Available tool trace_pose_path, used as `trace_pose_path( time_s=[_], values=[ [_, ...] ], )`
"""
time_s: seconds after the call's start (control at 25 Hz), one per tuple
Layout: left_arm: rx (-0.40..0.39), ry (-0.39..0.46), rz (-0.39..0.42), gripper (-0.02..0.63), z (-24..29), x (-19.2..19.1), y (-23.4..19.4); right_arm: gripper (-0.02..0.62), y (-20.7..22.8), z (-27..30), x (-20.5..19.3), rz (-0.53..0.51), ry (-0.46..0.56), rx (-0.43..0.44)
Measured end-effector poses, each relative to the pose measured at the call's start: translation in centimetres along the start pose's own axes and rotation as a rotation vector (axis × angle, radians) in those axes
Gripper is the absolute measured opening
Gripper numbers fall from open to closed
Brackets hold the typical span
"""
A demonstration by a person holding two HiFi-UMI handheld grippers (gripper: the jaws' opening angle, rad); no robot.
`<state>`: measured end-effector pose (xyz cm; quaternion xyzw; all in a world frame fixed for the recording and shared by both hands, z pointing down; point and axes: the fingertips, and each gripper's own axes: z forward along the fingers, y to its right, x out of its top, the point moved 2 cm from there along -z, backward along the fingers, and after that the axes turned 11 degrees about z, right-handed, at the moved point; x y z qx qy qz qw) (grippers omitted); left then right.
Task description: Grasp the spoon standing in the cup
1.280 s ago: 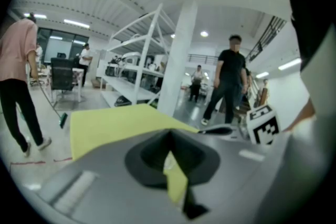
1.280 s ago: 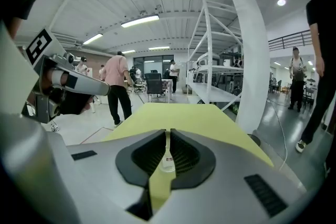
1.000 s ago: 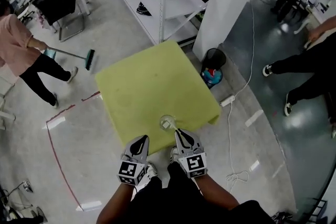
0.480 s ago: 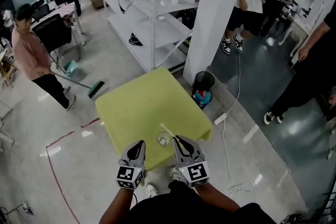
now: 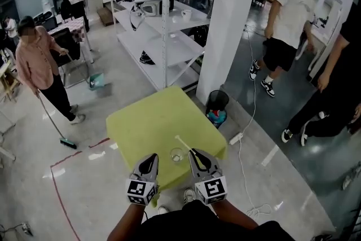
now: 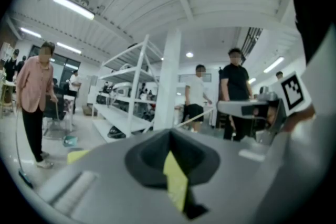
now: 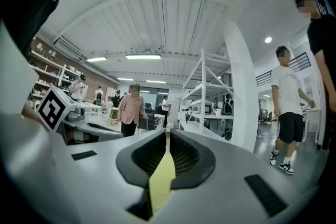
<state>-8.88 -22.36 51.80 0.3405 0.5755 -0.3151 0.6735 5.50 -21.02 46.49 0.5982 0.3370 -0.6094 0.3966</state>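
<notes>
Spoon [image 5: 179, 143] leans in clear cup [image 5: 176, 156] at yellow table's [image 5: 152, 121] near edge, just ahead of both grippers. Left gripper [image 5: 150, 157] and right gripper [image 5: 193, 152]: jaws together, empty. Spoon bowl too small to resolve; own jaws block the cup in both gripper views.

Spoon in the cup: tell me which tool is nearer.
Right. The right tool is just right of the cup and spoon; the left tool is farther off, to their left.

Your table [image 5: 148, 121] wears a matt yellow cover; the cup [image 5: 177, 156] is clear and glossy, the spoon [image 5: 182, 142] smooth white, your right gripper [image 5: 193, 152] matt grey plastic, the floor [image 5: 265, 121] polished and reflective
</notes>
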Motion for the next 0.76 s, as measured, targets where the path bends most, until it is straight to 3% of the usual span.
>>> trace_pose_path(
  time_s=[0.76],
  values=[
    [-0.005,0.017,0.010,0.006,-0.42,0.70,0.29,0.026,-0.08,0.07,-0.08,-0.007,-0.004,-0.006]
  ],
)
